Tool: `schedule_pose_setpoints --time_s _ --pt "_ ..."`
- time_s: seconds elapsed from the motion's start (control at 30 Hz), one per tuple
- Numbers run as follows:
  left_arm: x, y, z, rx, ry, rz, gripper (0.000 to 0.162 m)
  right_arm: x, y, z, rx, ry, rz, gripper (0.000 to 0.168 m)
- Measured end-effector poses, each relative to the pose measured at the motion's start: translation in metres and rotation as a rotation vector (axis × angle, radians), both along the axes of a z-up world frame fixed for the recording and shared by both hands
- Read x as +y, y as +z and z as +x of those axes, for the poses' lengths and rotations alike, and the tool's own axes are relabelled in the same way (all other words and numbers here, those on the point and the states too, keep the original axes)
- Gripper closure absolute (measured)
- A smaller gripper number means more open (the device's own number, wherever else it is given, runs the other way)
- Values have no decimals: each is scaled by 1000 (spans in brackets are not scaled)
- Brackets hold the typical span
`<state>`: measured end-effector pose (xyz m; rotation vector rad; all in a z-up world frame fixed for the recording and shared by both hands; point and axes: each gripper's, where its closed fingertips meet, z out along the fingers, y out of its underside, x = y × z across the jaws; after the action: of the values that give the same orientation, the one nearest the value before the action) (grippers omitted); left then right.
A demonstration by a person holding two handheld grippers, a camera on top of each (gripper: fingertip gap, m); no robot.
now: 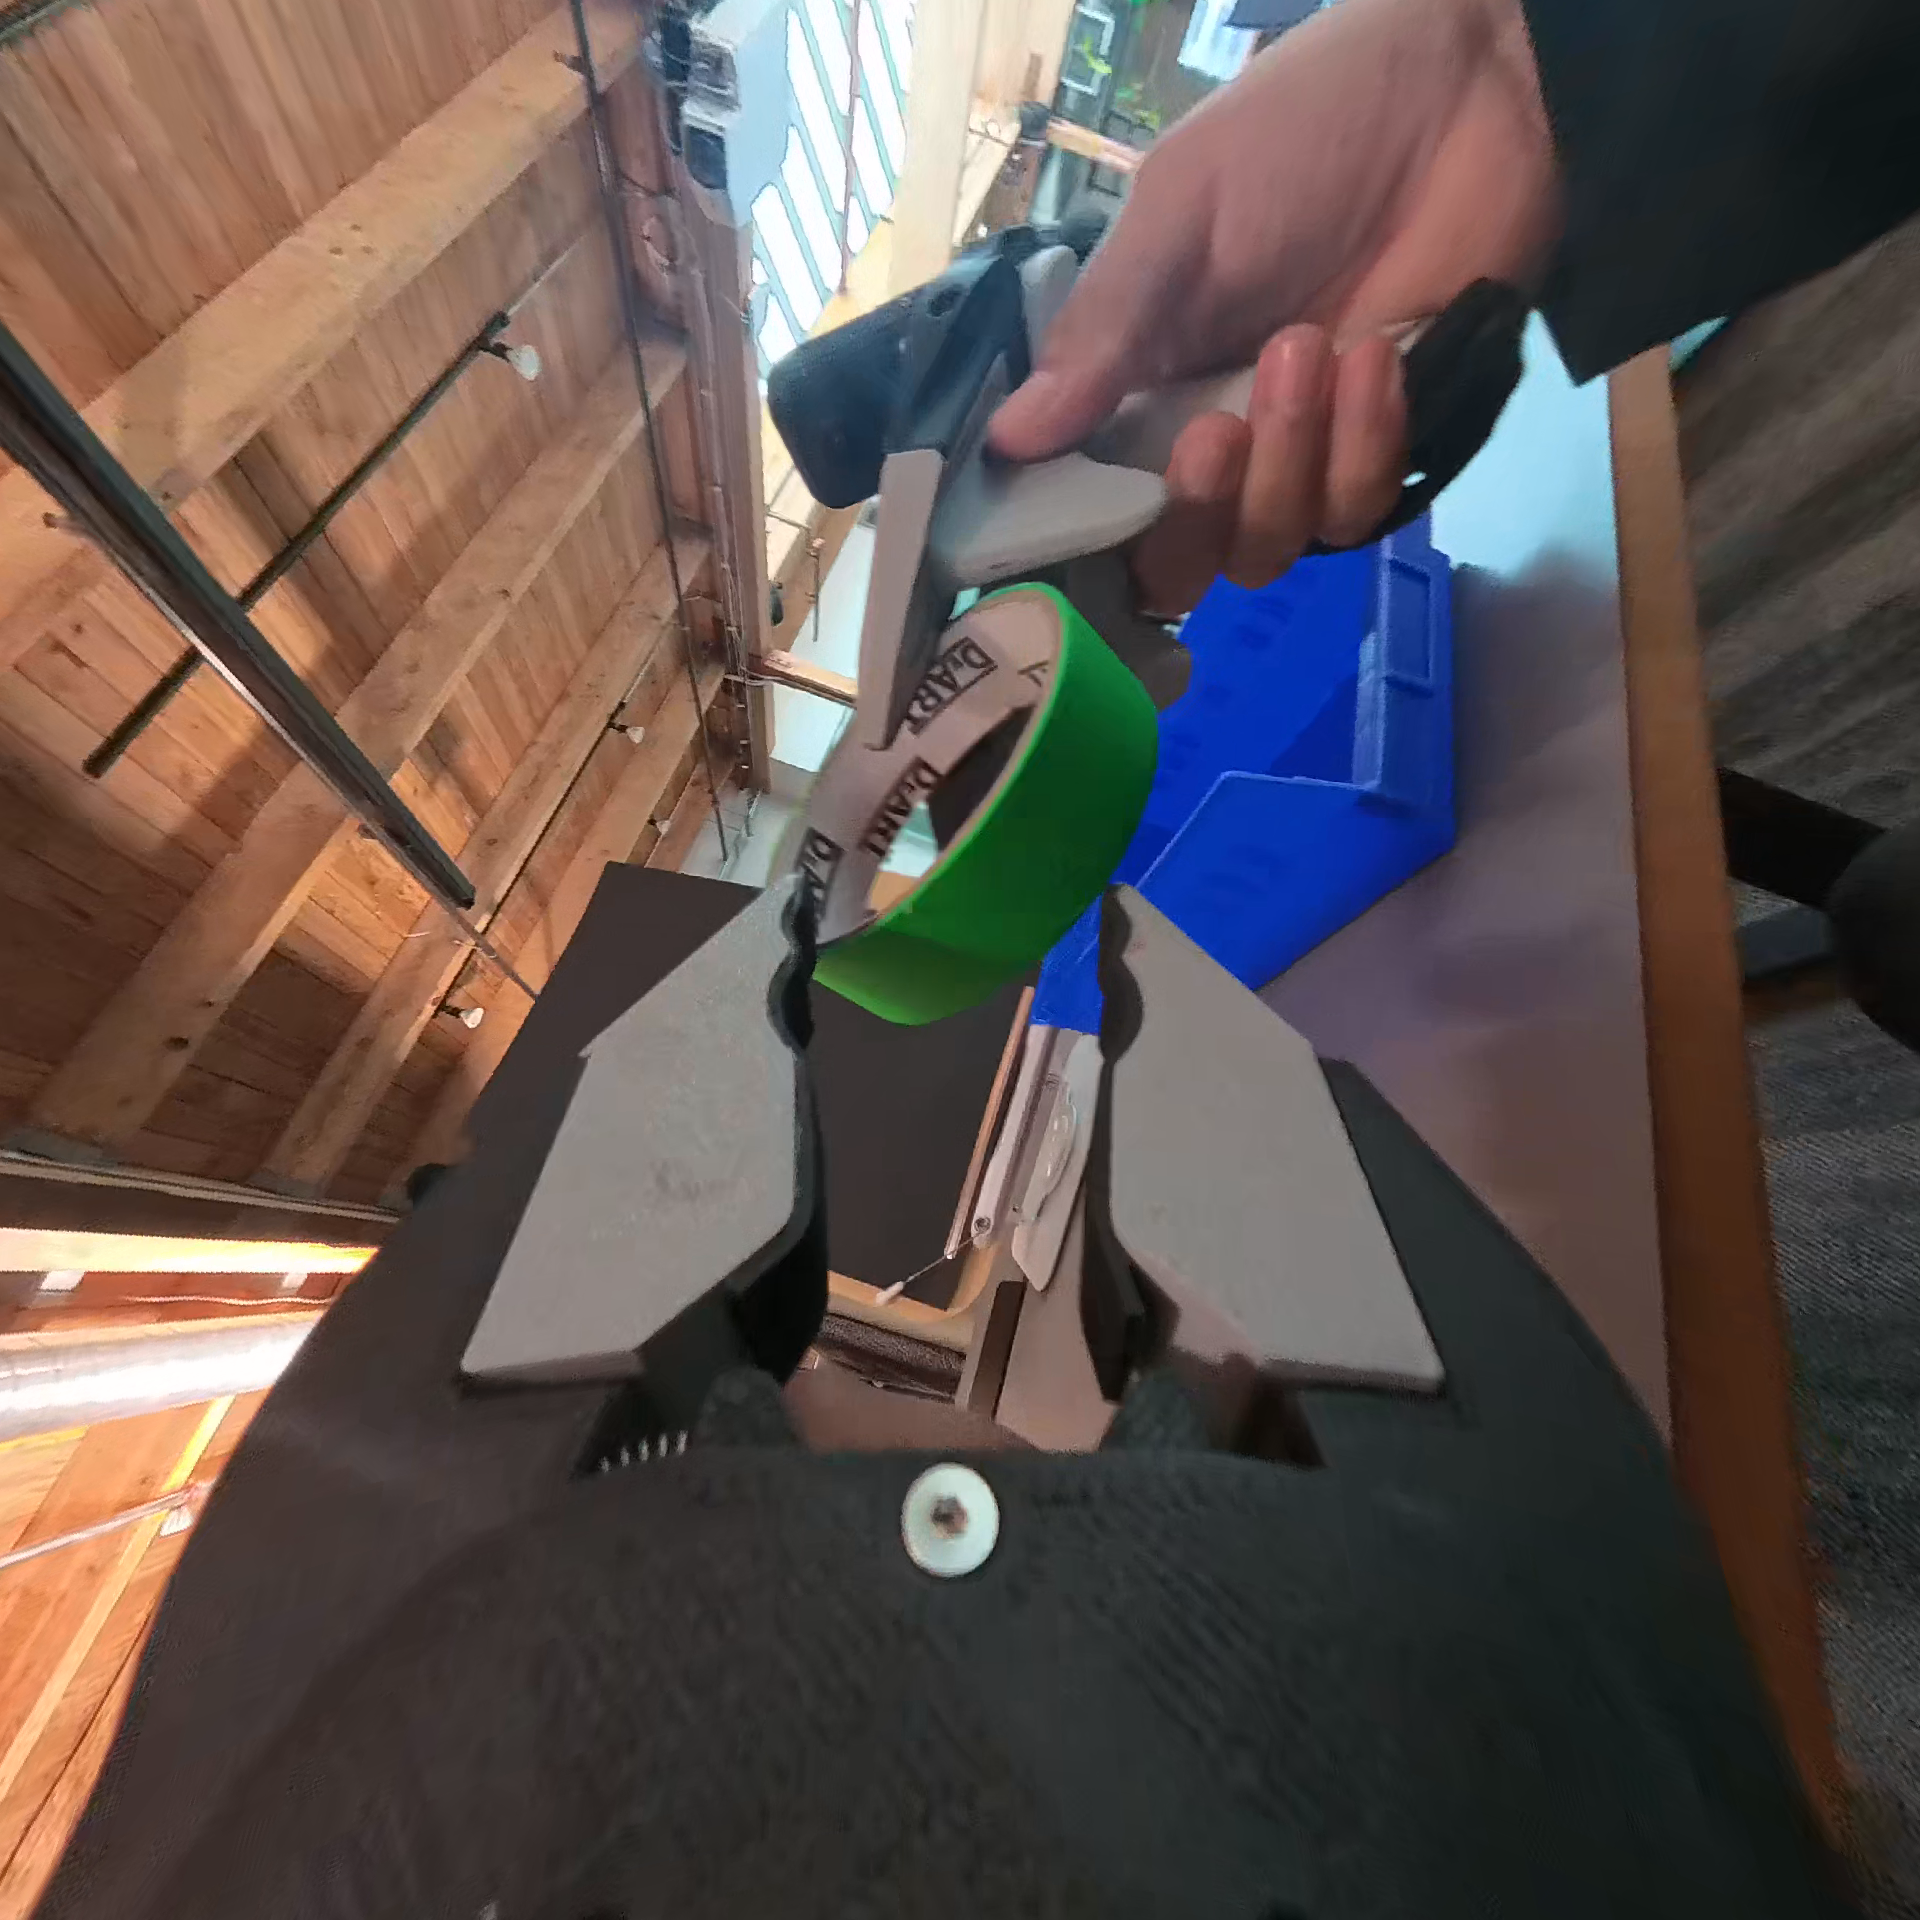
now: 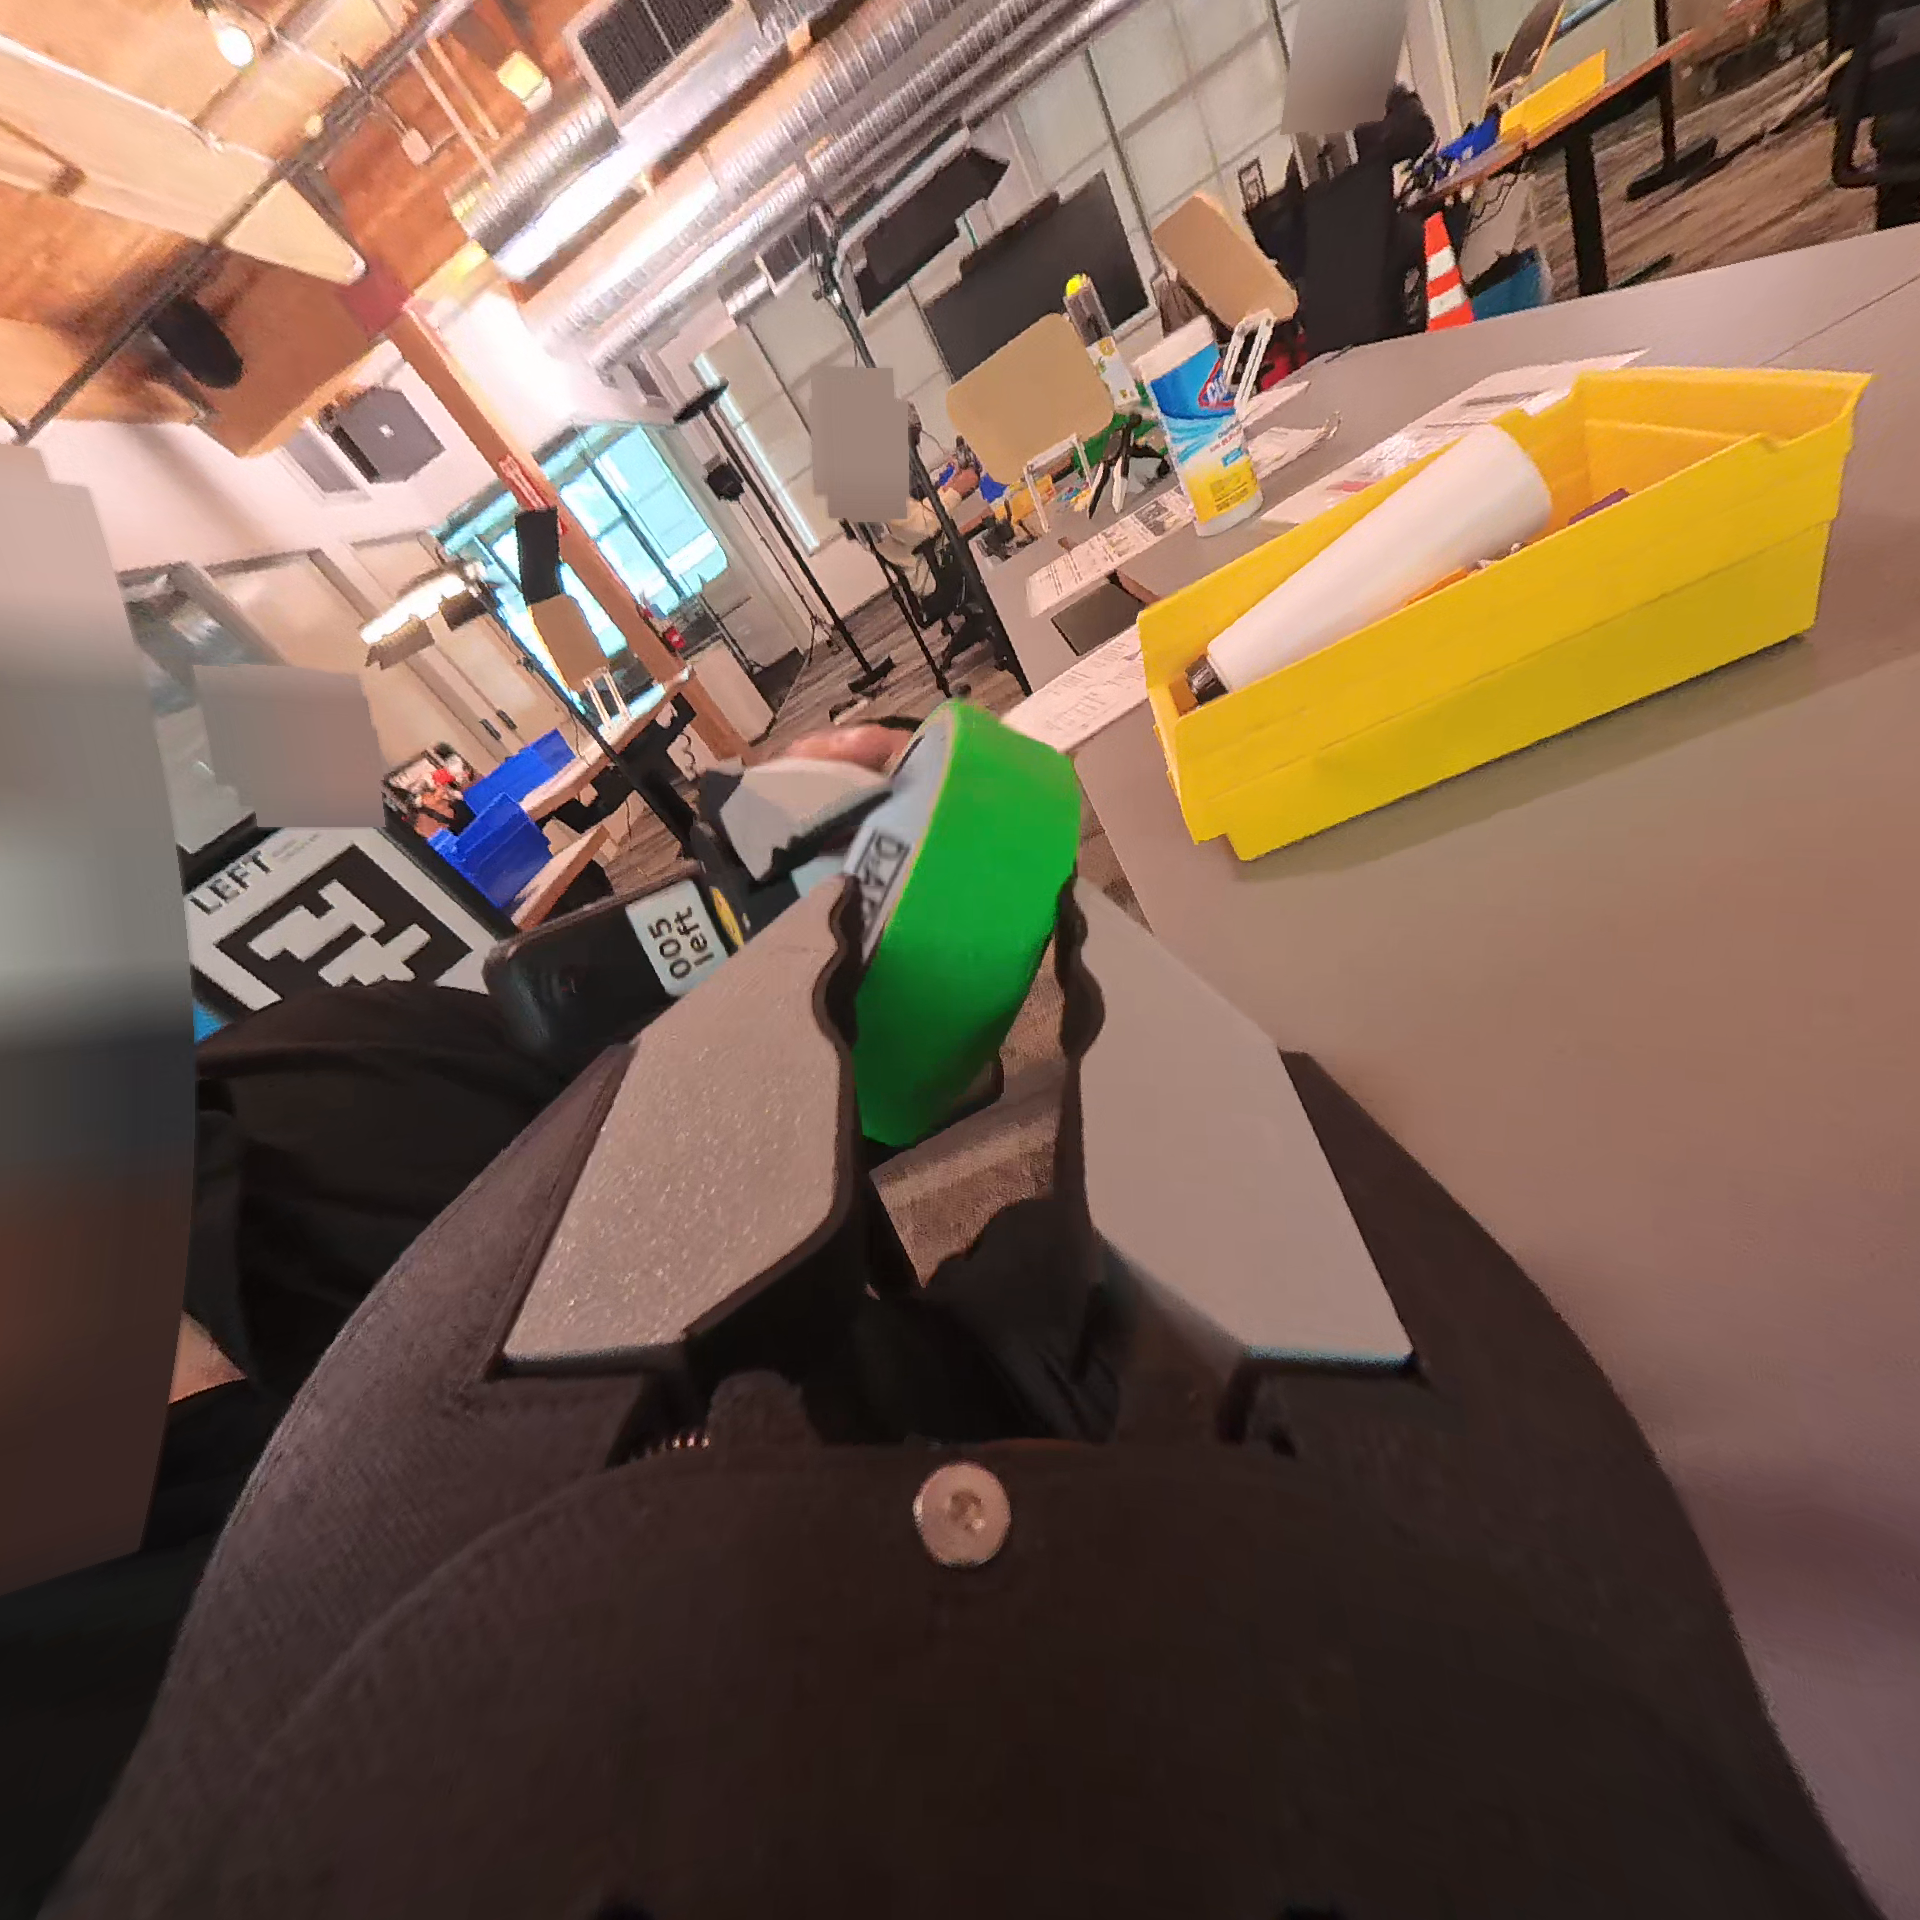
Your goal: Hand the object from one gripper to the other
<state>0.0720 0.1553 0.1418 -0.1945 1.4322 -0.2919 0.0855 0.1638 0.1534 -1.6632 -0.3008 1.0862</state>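
Observation:
A roll of green tape (image 2: 966, 935) with a grey cardboard core is held in the air, above the edge of the grey table (image 2: 1507, 1039). My right gripper (image 2: 956, 914) is shut on it, one finger on each flat side. In the left wrist view the tape (image 1: 1039, 831) hangs from the right gripper's finger (image 1: 902, 603), which a hand holds from above. My left gripper (image 1: 956, 914) is open. The tape's lower edge sits between its fingertips, close to the left one, and the jaws are not closed on it.
Blue bins (image 1: 1320, 748) stand on the table (image 1: 1507, 1091) behind the tape. A yellow bin (image 2: 1507, 665) holding a white cone-shaped thing (image 2: 1382, 561) sits to the right. A wipes canister (image 2: 1205, 436) and papers lie farther back. The table's wooden edge (image 1: 1683, 1039) runs along the right. The grippers are tip to tip, or close to it.

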Motion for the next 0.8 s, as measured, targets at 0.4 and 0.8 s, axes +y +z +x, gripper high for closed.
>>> schedule_pose_setpoints --time_s 0.4,0.8 --pt "-2 -5 3 190 -153 -473 106 -16 24 12 -91 -45 187 142" --pt "-52 -3 -14 402 -431 -735 134 -55 2 -62 -630 134 526 141"
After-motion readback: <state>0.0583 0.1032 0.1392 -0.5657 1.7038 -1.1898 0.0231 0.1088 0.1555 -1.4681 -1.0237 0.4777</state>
